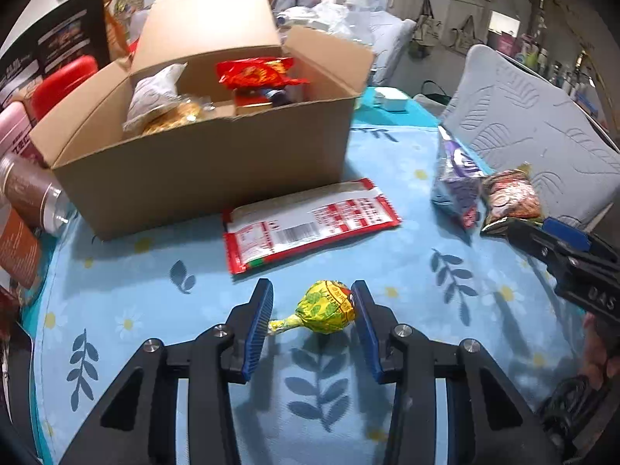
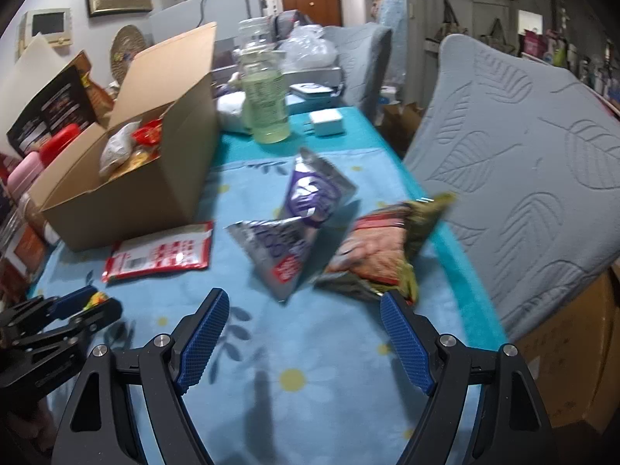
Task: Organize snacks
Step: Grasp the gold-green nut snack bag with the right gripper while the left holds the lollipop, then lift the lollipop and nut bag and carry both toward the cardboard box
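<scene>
Left wrist view: we hold the left gripper clamped across the lollipop, clear of the tablecloth, ready for the cardboard box near the far left corner.

Right wrist view: our right gripper stands apart, empty, approaching the snack packet at the right edge.

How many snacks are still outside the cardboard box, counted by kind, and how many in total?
Lollipop, held in the left gripper: 1
Flat red and white packet: 1
Purple and silver bags: 2
Brown and green bag: 1
Total: 5
</scene>
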Demonstrator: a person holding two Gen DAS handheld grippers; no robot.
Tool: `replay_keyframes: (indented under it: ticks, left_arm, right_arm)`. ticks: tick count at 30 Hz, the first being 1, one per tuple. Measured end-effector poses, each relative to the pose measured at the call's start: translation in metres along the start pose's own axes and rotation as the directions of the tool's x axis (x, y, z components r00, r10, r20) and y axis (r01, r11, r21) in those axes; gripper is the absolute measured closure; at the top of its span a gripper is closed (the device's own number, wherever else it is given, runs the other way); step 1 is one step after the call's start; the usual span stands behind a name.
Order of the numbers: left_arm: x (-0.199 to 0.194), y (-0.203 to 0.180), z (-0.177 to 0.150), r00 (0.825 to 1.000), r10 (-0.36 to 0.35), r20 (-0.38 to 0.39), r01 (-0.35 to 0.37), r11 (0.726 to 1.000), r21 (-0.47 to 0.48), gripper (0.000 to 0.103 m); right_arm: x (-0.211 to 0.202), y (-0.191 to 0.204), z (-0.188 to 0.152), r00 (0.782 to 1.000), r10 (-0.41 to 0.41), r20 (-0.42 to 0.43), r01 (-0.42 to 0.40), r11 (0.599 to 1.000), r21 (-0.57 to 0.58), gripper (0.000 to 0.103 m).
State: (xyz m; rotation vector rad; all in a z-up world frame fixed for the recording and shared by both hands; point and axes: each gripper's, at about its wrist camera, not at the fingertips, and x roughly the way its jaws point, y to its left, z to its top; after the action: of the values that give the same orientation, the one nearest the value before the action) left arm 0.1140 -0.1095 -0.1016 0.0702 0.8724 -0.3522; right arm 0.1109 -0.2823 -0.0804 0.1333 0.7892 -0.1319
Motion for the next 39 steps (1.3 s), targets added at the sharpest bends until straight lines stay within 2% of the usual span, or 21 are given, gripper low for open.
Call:
replay_keyframes:
  ticks: [6, 9, 11, 13, 17, 19, 22, 25, 32, 39]
  left_arm:
    - [0.004, -0.017, 0.0, 0.999, -0.049, -0.002, 0.049, 0.999, 0.021, 0.062]
    - [0.01, -0.02, 0.0, 0.998, -0.055, -0.011, 0.055, 0.998, 0.028, 0.062]
    - [0.013, -0.018, -0.001, 0.998, -0.063, -0.017, 0.063, 0.998, 0.021, 0.062]
    - [0.017, -0.016, -0.001, 0.998, -0.063, -0.026, 0.063, 0.998, 0.017, 0.062]
    - [0.023, -0.013, -0.001, 0.998, -0.059, -0.033, 0.06, 0.998, 0.024, 0.062]
    - [0.024, -0.013, 0.0, 0.998, -0.054, -0.032, 0.055, 0.998, 0.036, 0.062]
    - [0.024, -0.01, 0.0, 0.998, -0.059, -0.031, 0.06, 0.997, 0.038, 0.062]
    - [0.023, -0.009, -0.001, 0.997, -0.065, -0.031, 0.066, 0.997, 0.041, 0.062]
    - [0.011, 0.004, -0.011, 0.998, -0.058, -0.039, 0.059, 0.998, 0.02, 0.062]
    - [-0.013, 0.029, -0.033, 0.999, -0.014, -0.043, 0.013, 1.0, -0.009, 0.062]
  right_arm:
    - [-0.006, -0.019, 0.003, 0.999, -0.048, 0.024, 0.048, 0.998, 0.03, 0.022]
    - [0.001, -0.023, 0.008, 0.996, -0.089, 0.02, 0.089, 0.996, 0.023, 0.022]
    - [0.013, -0.025, 0.01, 0.996, -0.082, 0.019, 0.082, 0.997, 0.005, 0.025]
    - [0.029, -0.027, 0.011, 0.996, -0.082, -0.019, 0.082, 0.997, 0.001, 0.031]
    - [0.049, -0.03, 0.015, 0.996, -0.072, -0.053, 0.073, 0.997, 0.018, 0.032]
    - [0.058, -0.028, 0.017, 0.995, -0.07, -0.075, 0.071, 0.997, 0.011, 0.045]
    - [0.061, -0.026, 0.017, 0.996, -0.06, -0.069, 0.06, 0.998, 0.003, 0.056]
    - [0.053, -0.021, 0.015, 0.996, -0.074, -0.054, 0.074, 0.997, -0.011, 0.062]
    - [0.031, 0.001, -0.01, 0.996, -0.015, -0.082, 0.011, 0.999, -0.05, 0.062]
    - [0.005, 0.041, -0.043, 0.989, 0.096, -0.108, -0.107, 0.989, -0.105, 0.062]
